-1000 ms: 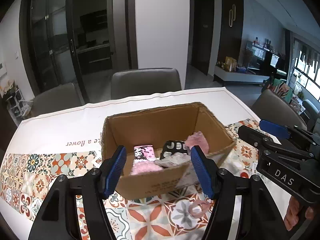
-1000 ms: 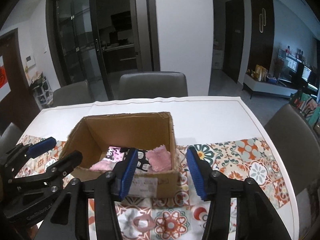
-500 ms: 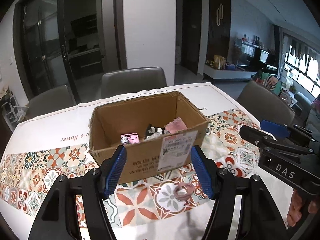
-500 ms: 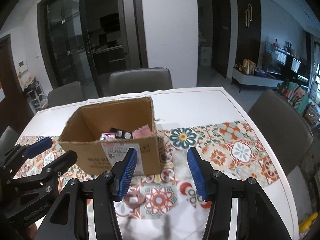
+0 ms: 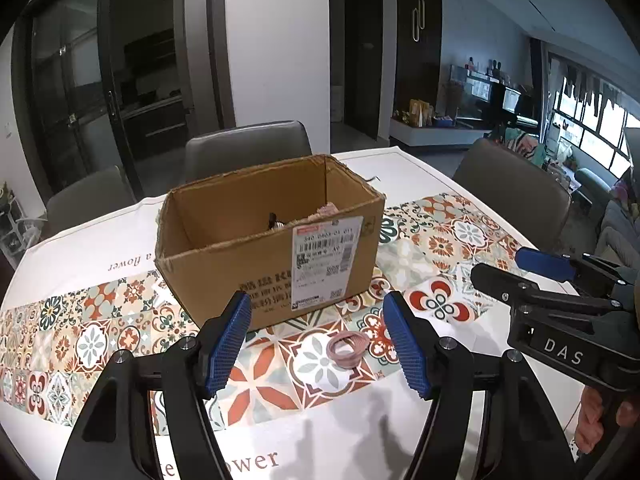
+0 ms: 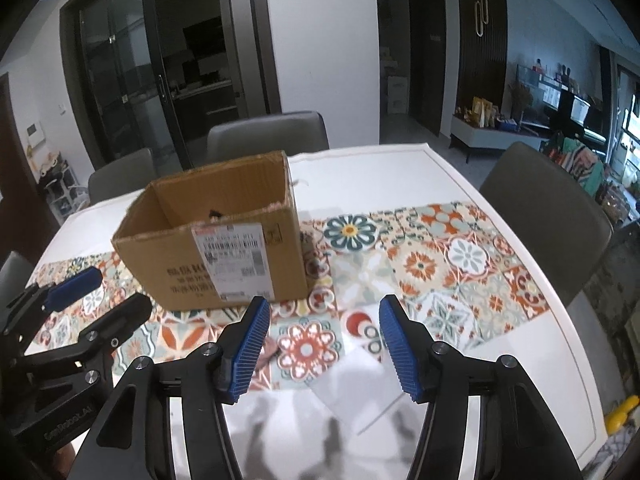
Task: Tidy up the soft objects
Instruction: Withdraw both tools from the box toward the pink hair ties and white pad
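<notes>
Grippers first: left gripper (image 5: 318, 344) and right gripper (image 6: 323, 346) hang side by side over the near edge of the table (image 6: 360, 172), both tilted down, both w/ blue ribbed pads spread well apart and nothing between them. Right gripper's jaws have just been opening a bit further; nothing is caught in them. Left gripper's black frame shows at the left edge of the right wrist view, and right gripper's frame, marked DAS, at the right edge of the left wrist view, w/ fingers of the person's hand (image 5: 592, 424) wrapped on its handle.

Just past the left gripper's pads, a small pink hair tie (image 5: 347, 349) lies flat on the patterned tile runner (image 5: 460, 236), apart from both pads and slightly nearer the right one. In the right wrist view only a sliver of it peeks out beside the left pad.

Behind it, mid-table, an open cardboard box (image 5: 256, 276) stands on the runner, shipping label on its near face. Soft items (image 5: 326, 211) in pink and black barely show above the near wall; what they are can't be told from here.

Farther back, grey chairs (image 5: 248, 152) ring the table; dark glass doors (image 5: 72, 92) and a white pillar beyond, lit windows at far right
</notes>
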Motion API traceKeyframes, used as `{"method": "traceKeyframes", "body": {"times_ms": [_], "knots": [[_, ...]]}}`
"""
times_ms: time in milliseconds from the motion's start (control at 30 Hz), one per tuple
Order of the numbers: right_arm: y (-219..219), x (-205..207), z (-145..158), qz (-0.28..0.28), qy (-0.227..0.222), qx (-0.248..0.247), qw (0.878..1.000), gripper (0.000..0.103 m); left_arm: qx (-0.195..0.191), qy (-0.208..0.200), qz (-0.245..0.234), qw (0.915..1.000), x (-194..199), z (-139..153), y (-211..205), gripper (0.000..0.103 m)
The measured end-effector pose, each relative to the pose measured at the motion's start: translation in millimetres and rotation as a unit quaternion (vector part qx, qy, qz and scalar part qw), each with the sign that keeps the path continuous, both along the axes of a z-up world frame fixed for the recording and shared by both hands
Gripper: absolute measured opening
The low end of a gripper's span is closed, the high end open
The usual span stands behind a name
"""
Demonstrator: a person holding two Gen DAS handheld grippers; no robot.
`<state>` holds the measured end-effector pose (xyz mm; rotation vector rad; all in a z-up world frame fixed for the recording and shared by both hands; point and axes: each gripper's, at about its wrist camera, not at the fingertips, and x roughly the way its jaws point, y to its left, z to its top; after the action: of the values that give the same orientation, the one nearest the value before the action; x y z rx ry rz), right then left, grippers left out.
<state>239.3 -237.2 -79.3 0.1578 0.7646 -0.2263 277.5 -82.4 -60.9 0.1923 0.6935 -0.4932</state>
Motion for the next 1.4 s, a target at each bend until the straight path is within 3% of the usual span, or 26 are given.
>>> {"method": "traceKeyframes", "body": {"times_ms": [400,1100,1400], "knots": [[-1,-15,-29,-0.018,0.037,0.017,0.999,0.059,0.008,0.027,-0.016,0.9995,-7,-26,-3,0.068],[-11,-16,-94,-0.043,0.103,0.048,0.993,0.059,0.037,0.058,-0.038,0.9969,0,-90,-17,0.078],[-15,-10,-111,-0.049,0.108,0.047,0.992,0.059,0.051,0.057,-0.040,0.9963,12,-110,-26,0.080]]}}
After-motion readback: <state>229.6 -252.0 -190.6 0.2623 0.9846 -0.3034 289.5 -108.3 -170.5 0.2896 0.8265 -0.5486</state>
